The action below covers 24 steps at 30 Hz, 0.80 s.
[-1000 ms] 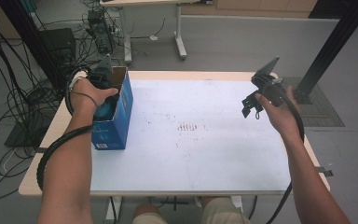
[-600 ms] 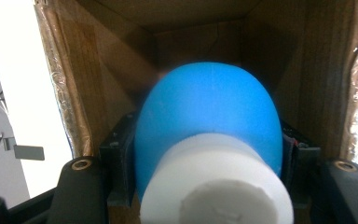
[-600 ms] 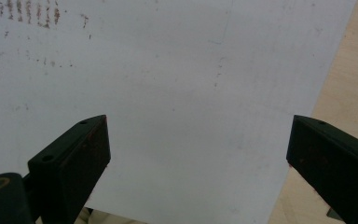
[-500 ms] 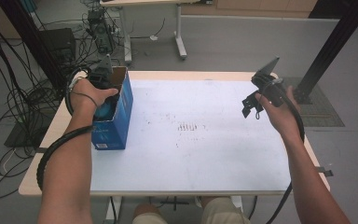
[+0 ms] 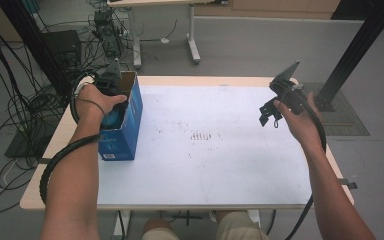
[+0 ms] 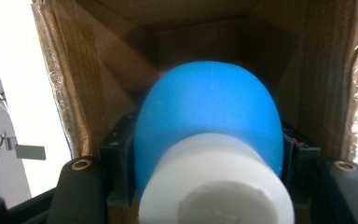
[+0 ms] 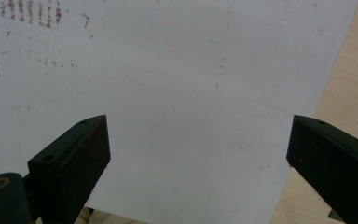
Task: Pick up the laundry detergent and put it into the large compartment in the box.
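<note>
Blue-and-white bulb [image 6: 209,140], smooth and rounded with a matte blue dome above a white foam-like collar, sits clamped between the jaws of your left gripper [image 6: 209,186] inside the open cardboard box [image 5: 125,125], whose brown inner walls rise on both sides in the left gripper view. Seen from the high view, your left hand [image 5: 95,102] reaches into the top of that box, which stands upright near the left edge of the table [image 5: 220,165], blue on the outside with a small label low on its near face. By the look of it, the job stands at its midpoint: the bulb is gripped and within the box, but whether it is going in or coming out cannot be told (the box floor is hidden behind the dome). What is left, on that reading, is either a release at the bottom or a lift clear of the rim. Farther right, a patch of small dark marks [image 5: 200,136] stains the white tabletop. At the far right, your right gripper [image 5: 266,114] hangs above the table with its jaws spread wide and nothing between them, well apart from the box.
</note>
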{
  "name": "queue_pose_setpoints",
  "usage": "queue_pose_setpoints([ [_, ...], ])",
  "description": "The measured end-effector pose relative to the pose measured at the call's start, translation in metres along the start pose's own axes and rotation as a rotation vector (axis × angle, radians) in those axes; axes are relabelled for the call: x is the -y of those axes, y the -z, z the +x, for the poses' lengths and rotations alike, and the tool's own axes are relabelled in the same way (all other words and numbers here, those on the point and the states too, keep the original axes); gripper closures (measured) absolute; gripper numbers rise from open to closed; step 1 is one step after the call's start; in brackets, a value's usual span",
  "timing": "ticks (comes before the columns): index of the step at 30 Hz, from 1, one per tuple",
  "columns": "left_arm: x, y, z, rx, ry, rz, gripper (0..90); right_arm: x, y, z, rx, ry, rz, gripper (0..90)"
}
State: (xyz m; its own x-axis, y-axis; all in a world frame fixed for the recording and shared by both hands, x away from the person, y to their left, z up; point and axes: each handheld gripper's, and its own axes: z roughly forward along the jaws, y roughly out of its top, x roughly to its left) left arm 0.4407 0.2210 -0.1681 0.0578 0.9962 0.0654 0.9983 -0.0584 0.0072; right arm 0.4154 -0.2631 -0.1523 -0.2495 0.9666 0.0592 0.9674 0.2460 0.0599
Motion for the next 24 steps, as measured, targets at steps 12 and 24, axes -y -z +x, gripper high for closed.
queue_pose_setpoints([
  [12, -0.0004, 0.0, -0.0003, 0.001, -0.002, 0.002, 37.0, 0.0003, 0.0014, 0.0003, 0.003, -0.001, -0.001, 5.8],
  [24, -0.0013, -0.0003, 0.0002, 0.002, -0.002, 0.005, 36.6, -0.0001, 0.0018, 0.0004, 0.003, 0.0, 0.0, 5.8],
])
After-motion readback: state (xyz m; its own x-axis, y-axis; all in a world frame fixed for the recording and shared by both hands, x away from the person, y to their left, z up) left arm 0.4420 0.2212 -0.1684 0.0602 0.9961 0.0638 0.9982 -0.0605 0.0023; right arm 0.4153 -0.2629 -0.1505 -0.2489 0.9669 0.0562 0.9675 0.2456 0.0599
